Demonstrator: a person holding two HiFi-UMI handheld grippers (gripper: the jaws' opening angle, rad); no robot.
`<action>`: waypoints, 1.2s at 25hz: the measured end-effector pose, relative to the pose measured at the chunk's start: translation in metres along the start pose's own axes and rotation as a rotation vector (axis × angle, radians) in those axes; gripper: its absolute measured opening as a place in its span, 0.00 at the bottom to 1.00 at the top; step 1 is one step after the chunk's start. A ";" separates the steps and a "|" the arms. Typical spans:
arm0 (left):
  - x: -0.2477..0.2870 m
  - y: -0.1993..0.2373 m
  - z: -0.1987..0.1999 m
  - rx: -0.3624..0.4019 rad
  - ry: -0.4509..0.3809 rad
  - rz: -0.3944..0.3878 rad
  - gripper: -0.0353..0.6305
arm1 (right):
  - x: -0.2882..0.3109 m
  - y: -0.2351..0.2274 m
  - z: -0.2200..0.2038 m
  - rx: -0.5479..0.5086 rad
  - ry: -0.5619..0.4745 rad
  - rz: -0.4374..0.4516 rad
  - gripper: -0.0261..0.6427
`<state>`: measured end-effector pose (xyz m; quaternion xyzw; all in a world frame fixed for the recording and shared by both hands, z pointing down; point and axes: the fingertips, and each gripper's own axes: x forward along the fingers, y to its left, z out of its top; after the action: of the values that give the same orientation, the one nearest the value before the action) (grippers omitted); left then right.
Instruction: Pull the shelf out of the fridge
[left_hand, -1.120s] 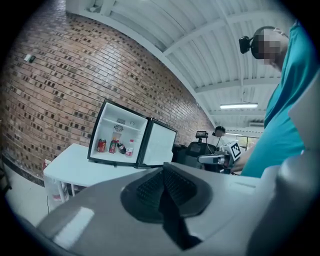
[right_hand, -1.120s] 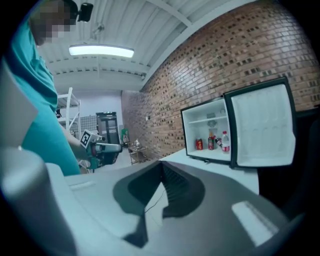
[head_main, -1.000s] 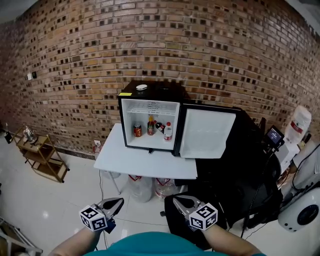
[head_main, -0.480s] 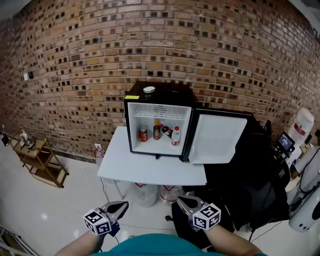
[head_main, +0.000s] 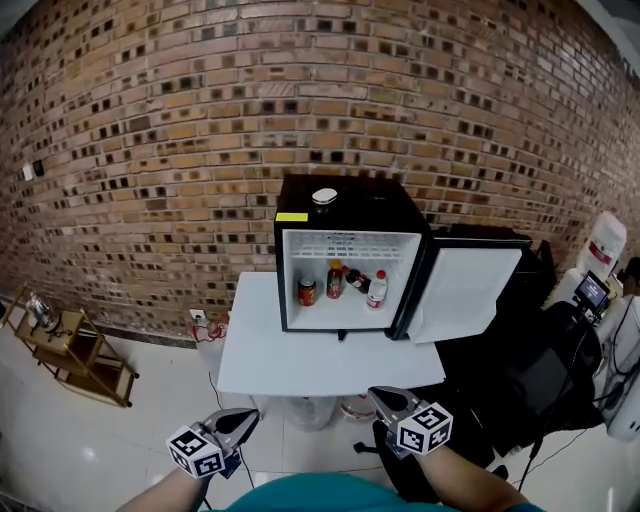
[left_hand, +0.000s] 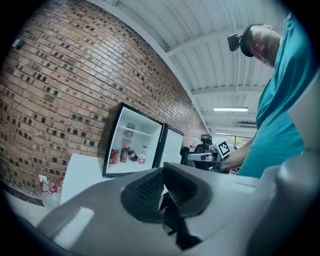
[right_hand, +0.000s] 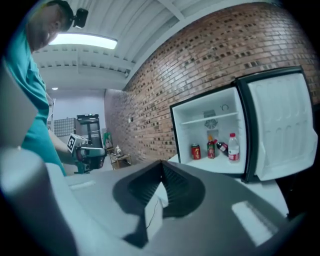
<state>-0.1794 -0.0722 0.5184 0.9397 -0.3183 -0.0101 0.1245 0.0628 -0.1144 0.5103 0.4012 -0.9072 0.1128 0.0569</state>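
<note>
Approach stage: white wire shelf (head_main: 350, 241) untouched inside open black mini fridge (head_main: 365, 197).
Left gripper (head_main: 244, 419), right gripper (head_main: 381, 397): jaws pressed together, empty; next, open them at shelf.

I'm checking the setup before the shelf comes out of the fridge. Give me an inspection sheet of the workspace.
Surface: white table, bare in front of the fridge.
Job's things: black fridge, door open; wire shelf in place near the top.
Clutter: can and three bottles on the fridge floor; white round thing on top.
Grippers: left hand-held gripper and right hand-held gripper shut, empty, short of the table.
Cables: thin cable on the floor, right.
Surroundings: brick wall; wooden rack left; jugs under the table.
</note>
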 end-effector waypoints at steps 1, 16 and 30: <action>0.002 0.010 0.005 0.000 -0.006 -0.001 0.05 | 0.009 -0.002 0.004 -0.001 -0.002 -0.004 0.04; 0.120 0.058 0.030 -0.001 -0.008 0.033 0.05 | 0.065 -0.105 0.032 0.028 -0.013 0.073 0.04; 0.230 0.096 0.054 -0.010 -0.003 0.087 0.05 | 0.132 -0.181 0.061 0.116 -0.034 0.196 0.07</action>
<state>-0.0582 -0.2958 0.5031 0.9244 -0.3589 -0.0075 0.1291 0.1070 -0.3423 0.5052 0.3149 -0.9349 0.1635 0.0068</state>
